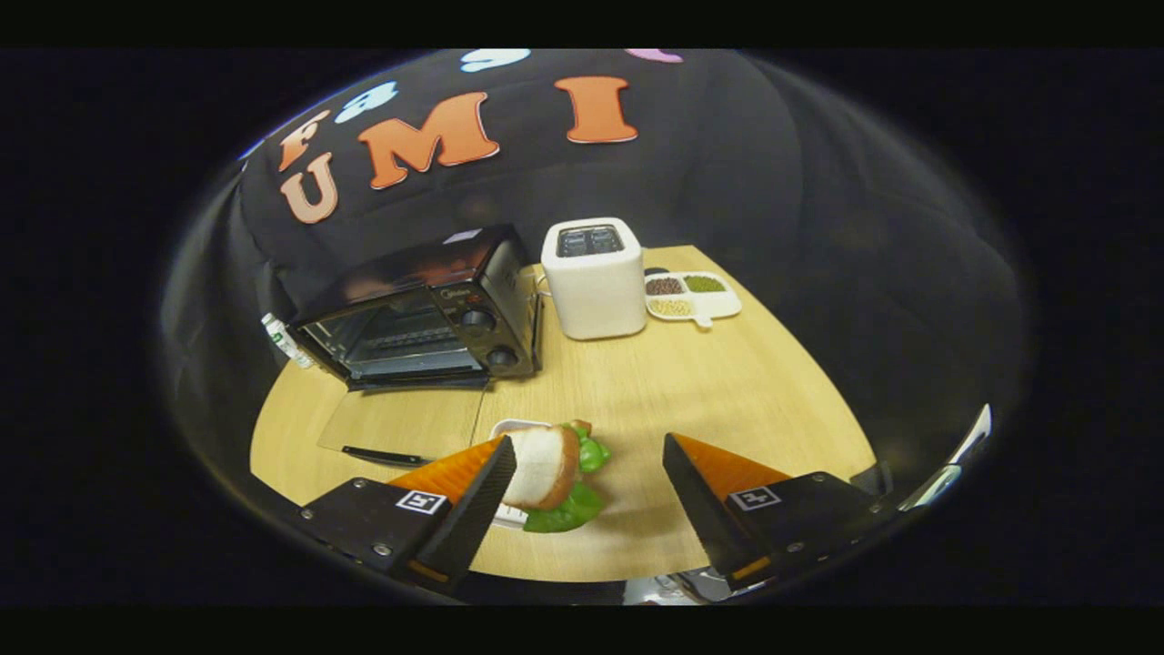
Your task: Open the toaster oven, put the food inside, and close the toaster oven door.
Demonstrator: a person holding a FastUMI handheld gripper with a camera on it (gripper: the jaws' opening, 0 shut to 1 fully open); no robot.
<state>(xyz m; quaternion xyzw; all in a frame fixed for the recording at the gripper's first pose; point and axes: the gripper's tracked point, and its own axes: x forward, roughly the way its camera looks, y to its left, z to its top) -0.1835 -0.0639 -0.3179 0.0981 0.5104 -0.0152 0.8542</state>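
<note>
Gripper (589, 473) spread wide, grasping nothing; round bread-and-lettuce sandwich (549, 473) lies against the left finger's inner side, on a white plate (509, 426); black toaster oven (427, 309) beyond, glass door (400, 423) dropped open.

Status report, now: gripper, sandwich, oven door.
Gripper open, empty. Sandwich on its plate, beside left finger. Oven door down, flat on table. Path to oven clear.

On the light wooden tabletop (637, 391), a black toaster oven (427, 309) is set with its glass door (400, 423) folded down flat. To its right stands a white box-shaped toaster (593, 277), then a white divided dish of beans (691, 296). A lettuce sandwich (555, 473) on a small white plate (509, 428) is placed before the oven, touching the left finger of the spread tongs (591, 496).
</note>
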